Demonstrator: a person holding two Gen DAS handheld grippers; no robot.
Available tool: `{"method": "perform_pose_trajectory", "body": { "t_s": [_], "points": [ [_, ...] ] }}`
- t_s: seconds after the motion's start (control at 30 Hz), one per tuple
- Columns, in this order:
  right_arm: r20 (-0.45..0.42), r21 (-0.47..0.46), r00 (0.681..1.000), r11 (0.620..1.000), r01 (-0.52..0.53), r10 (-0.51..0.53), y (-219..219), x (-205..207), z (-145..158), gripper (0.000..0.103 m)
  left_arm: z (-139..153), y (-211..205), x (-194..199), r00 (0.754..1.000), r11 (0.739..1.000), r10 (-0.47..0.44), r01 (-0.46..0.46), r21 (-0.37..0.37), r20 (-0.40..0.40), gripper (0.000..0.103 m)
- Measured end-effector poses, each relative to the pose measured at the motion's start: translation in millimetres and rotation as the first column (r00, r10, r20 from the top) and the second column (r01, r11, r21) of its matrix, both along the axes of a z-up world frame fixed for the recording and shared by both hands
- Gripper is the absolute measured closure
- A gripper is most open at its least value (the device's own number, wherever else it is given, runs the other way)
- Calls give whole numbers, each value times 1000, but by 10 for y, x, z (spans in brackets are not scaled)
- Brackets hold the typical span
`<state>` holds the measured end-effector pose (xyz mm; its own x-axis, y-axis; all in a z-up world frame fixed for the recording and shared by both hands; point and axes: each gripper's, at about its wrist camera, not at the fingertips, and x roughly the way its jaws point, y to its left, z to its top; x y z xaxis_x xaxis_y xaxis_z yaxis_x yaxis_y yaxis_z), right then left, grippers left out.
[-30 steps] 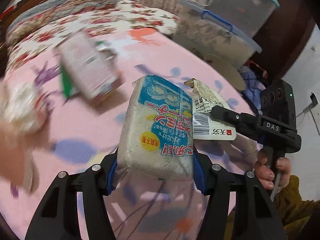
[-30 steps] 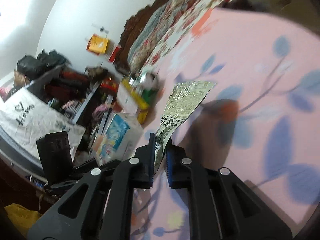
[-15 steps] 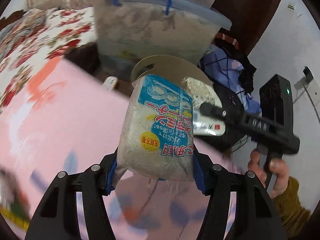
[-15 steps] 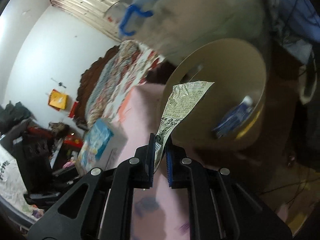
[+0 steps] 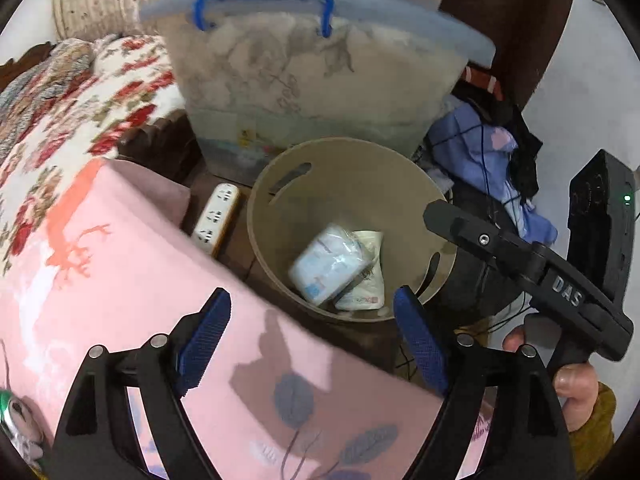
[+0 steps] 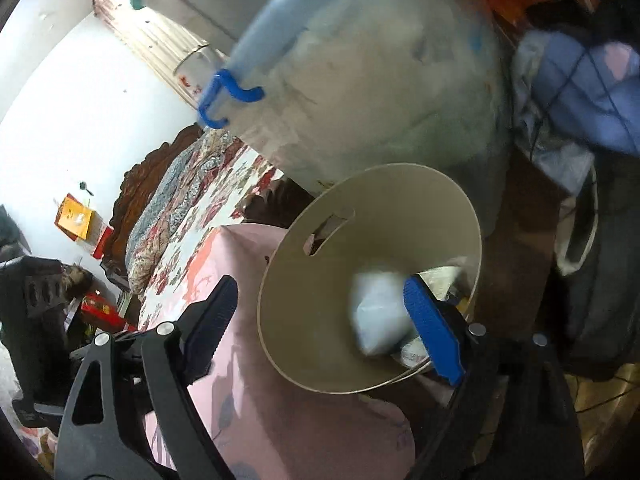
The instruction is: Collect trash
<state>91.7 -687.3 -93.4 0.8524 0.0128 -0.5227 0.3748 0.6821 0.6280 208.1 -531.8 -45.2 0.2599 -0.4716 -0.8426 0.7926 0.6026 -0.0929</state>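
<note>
My left gripper (image 5: pixel 312 328) pointed steeply downward, its jaws spread wide with nothing between the blue pads (image 5: pixel 204 336); they had just been opening. My right gripper (image 6: pixel 328 328) sat at a shallower tilt, its jaws likewise just opened wide and empty. In the left wrist view my right hand (image 5: pixel 572 384) wrapped the handle of that gripper, a mustard sleeve at the wrist.
</note>
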Motion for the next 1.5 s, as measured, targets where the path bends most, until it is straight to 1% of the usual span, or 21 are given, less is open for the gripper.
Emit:
{"method": "perform_pose_trajectory", "body": {
  "t_s": [0.17,0.33,0.47,0.53,0.63,0.77,0.8,0.87,0.93,0.97,1.03,1.07,1.1,1.13,1.17,1.2,1.3,1.33,1.4,1.43,1.5],
  "points": [
    [67,29,997,999,-35,33,189,-85,146,18,233,621,-242,999,996,34,-34,-80,8,23],
    [80,38,985,987,-157,154,578,60,236,19,196,1467,-597,997,992,71,-73,-106,-26,23],
    [65,30,951,952,-305,303,1130,331,286,22,37,2272,-860,990,987,140,-142,-73,-27,23],
    [55,24,921,921,-388,387,1464,508,305,28,-31,2638,-956,981,980,192,-194,-55,-31,23],
    [50,22,851,851,-525,523,2083,868,362,36,-82,3184,-1072,956,955,291,-293,-51,-45,23],
    [57,14,754,755,-655,654,2827,1414,455,45,-44,3804,-1221,917,913,395,-399,-83,-60,23],
    [61,30,732,732,-681,679,3013,1586,468,47,-31,3898,-1244,911,907,408,-412,-88,-60,23],
    [66,67,700,697,-714,711,3296,1886,469,48,-9,4089,-1300,897,892,438,-441,-100,-57,23],
    [47,92,674,669,-738,737,3549,2177,445,49,9,4242,-1340,884,877,463,-467,-113,-60,23],
    [36,109,652,645,-756,758,3670,2311,413,49,6,4351,-1361,876,867,478,-483,-125,-68,23],
    [-3,150,602,596,-789,798,3869,2531,312,52,-2,4489,-1380,865,854,496,-502,-138,-80,23],
    [-36,192,562,557,-808,827,3981,2607,226,55,-12,4566,-1385,859,847,505,-512,-142,-87,23],
    [-37,230,530,523,-821,847,4046,2653,195,59,-21,4632,-1387,854,841,512,-520,-146,-92,23],
    [-12,263,492,478,-838,870,4097,2616,172,59,-22,4696,-1404,850,837,517,-526,-152,-97,23],
    [18,277,439,418,-865,898,4151,2544,167,59,-10,4741,-1418,847,831,522,-532,-163,-102,23],
    [44,268,381,356,-895,924,4213,2420,196,59,-3,4786,-1429,845,828,524,-534,-171,-104,23],
    [123,221,228,197,-955,966,4345,1914,329,56,-10,4887,-1438,841,821,528,-540,-186,-116,23],
    [120,196,203,178,-964,972,4368,1738,359,53,-20,4902,-1433,841,819,527,-541,-189,-124,23],
    [133,156,165,144,-977,977,4335,1381,399,50,-46,4901,-1434,840,818,523,-542,-194,-144,23],
    [144,148,155,133,-980,977,4319,1246,403,49,-57,4897,-1446,842,819,518,-539,-197,-150,23],
    [152,134,161,141,-981,975,4237,975,362,47,-68,4872,-1475,846,822,510,-532,-201,-153,23]
  ]
}}
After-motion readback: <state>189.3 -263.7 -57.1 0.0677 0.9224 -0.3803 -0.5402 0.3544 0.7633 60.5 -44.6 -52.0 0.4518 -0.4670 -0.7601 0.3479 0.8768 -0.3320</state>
